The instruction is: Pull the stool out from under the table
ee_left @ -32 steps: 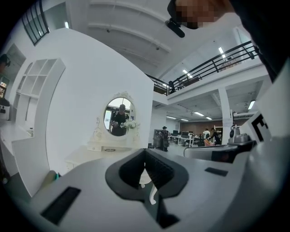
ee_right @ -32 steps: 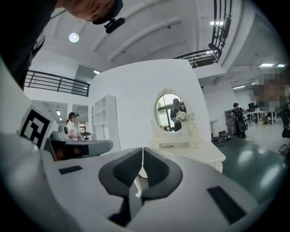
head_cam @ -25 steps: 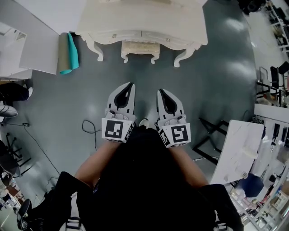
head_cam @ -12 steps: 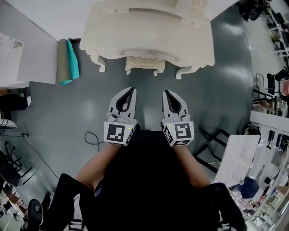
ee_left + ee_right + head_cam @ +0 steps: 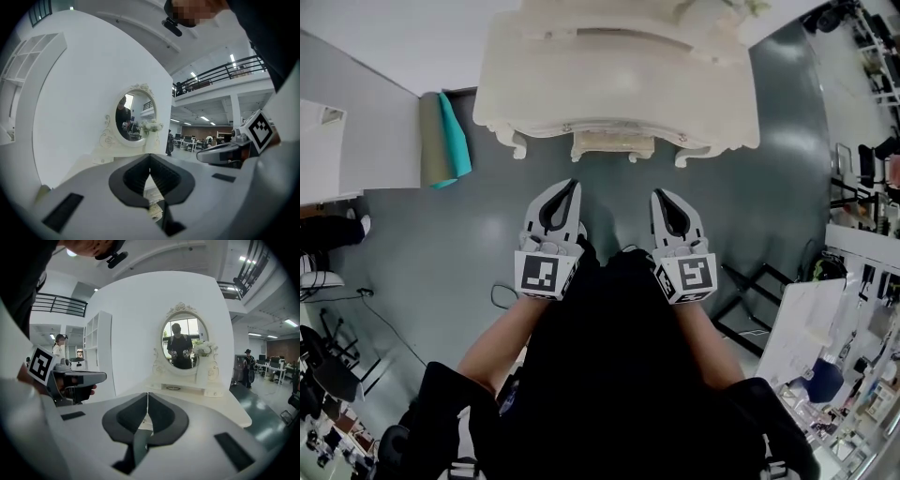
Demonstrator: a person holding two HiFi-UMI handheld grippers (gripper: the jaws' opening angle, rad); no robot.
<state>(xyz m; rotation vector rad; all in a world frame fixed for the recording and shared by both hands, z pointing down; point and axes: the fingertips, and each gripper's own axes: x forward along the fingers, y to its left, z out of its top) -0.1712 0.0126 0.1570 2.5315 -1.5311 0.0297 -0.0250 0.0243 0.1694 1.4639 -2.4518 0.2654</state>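
Observation:
A cream stool [image 5: 612, 145] is tucked under the front of a cream dressing table [image 5: 619, 80], with only its front edge and two short legs showing in the head view. My left gripper [image 5: 573, 184] and right gripper [image 5: 660, 195] hover side by side over the grey floor, a short way in front of the stool. Both are shut and empty, tips pointing toward the table. In the left gripper view [image 5: 150, 161] and the right gripper view [image 5: 147, 399] the jaws meet at the tips, with the table's oval mirror [image 5: 183, 343] beyond.
A teal and olive rolled mat [image 5: 443, 141] stands by the wall left of the table. A white cabinet [image 5: 328, 150] is at far left. A black folding frame [image 5: 750, 300] and a white table [image 5: 802, 323] lie at right. A cable [image 5: 502, 295] trails on the floor.
The dressing table and stool have grown larger and nearer in the head view as the person moved toward them. Both grippers stayed shut and level with each other.

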